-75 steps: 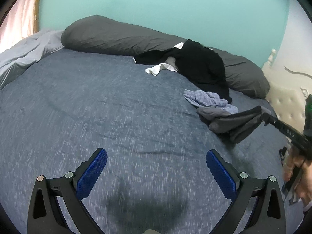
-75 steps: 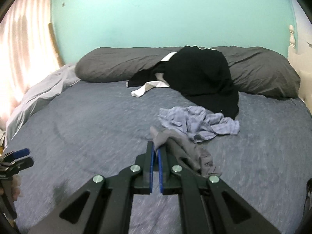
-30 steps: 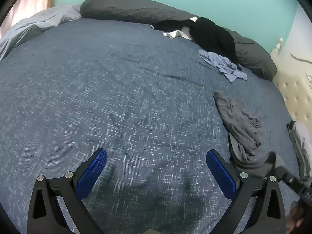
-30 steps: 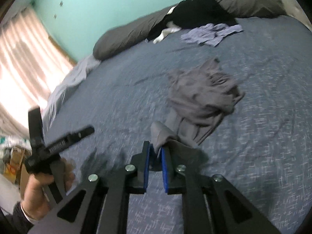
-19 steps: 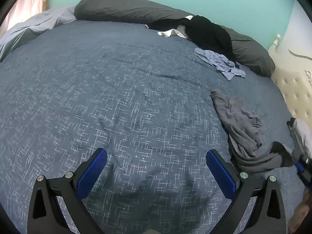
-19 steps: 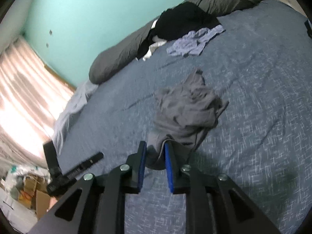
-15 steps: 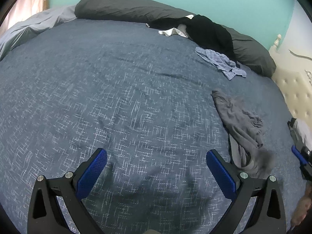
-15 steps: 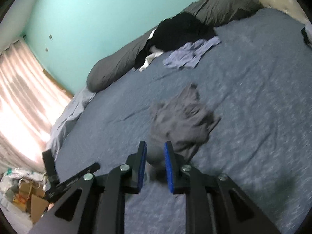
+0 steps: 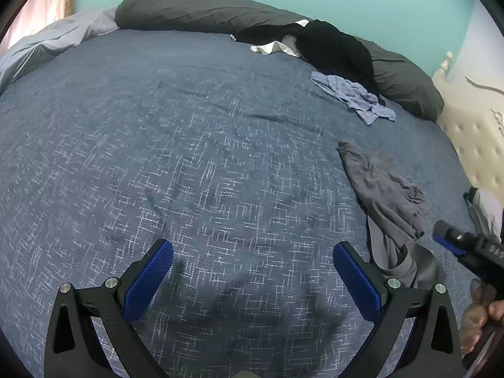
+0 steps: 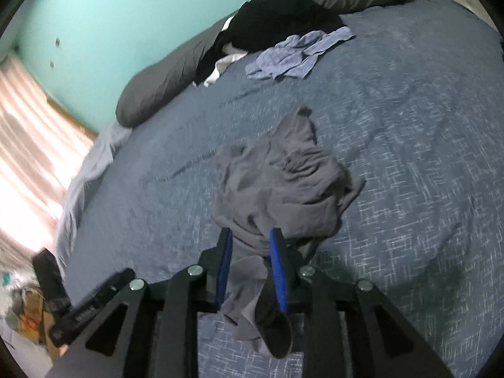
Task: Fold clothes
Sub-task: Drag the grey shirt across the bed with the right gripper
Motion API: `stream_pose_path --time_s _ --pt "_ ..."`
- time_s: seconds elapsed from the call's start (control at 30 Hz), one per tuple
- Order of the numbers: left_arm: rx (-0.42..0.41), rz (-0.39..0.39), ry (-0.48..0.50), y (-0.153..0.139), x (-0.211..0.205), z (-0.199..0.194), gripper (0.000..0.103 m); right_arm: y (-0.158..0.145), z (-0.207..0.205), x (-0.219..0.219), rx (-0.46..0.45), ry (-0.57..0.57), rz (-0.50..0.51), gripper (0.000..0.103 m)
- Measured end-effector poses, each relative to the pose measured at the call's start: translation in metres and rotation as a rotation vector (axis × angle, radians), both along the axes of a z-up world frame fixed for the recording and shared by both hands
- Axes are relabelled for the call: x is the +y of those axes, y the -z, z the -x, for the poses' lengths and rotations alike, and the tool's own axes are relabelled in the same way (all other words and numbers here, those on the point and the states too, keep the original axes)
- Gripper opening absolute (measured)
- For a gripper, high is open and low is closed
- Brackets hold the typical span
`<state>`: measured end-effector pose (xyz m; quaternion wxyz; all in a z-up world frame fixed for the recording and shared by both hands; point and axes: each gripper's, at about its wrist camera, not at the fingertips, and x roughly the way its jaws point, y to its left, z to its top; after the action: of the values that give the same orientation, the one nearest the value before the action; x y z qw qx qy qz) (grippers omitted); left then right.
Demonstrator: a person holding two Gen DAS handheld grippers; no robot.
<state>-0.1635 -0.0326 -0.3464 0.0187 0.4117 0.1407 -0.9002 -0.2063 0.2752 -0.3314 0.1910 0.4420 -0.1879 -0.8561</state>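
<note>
A: Right wrist view, lower centre: grey garment (image 10: 277, 186) runs under the right tongs (image 10: 251, 239); whether the opening pads touch it, unclear.

B: Lower left, cardboard clutter (image 10: 30, 321) blurred, cut by the rim. Left view: white item (image 9: 486, 204) cropped at right edge, unidentifiable.

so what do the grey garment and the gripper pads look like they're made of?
Grey garment: thin soft knit, probably jersey, matte; it crumples into fine limp folds. Left gripper pads: blue, likely rubber or textured plastic, with a fine grid pattern. Right gripper pads look the same; its jaws are opening around the fabric.
</note>
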Motion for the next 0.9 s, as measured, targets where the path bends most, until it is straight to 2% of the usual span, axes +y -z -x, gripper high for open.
stream_pose_path --time_s 0.1,0.27,0.33,0.63,0.7,0.83,0.9 --pt "0.004 -0.003 -0.010 -0.001 -0.003 0.000 0.103 0.010 0.000 -0.002 -0.025 0.010 -0.068 0.024" --pt "-0.001 -0.005 -0.012 0.001 -0.004 0.000 0.103 0.021 0.001 0.005 -0.069 0.046 -0.121 0.024" --pt "-0.005 -0.005 -0.013 0.002 -0.005 0.000 0.103 0.026 0.001 0.002 -0.089 0.028 -0.153 0.024" --pt "-0.007 -0.003 -0.010 0.004 -0.003 0.002 0.103 0.035 -0.010 -0.036 -0.102 -0.191 -0.081 0.024" --pt "-0.005 -0.004 -0.010 0.003 -0.003 0.002 0.103 0.034 -0.012 -0.039 -0.097 -0.210 -0.071 0.024" --pt "-0.003 -0.004 -0.014 0.002 -0.004 0.002 0.103 0.021 -0.008 -0.021 -0.041 -0.117 -0.055 0.024" --pt "-0.007 -0.006 -0.014 0.003 -0.004 0.002 0.103 0.019 -0.005 -0.012 -0.033 -0.067 -0.078 0.024"
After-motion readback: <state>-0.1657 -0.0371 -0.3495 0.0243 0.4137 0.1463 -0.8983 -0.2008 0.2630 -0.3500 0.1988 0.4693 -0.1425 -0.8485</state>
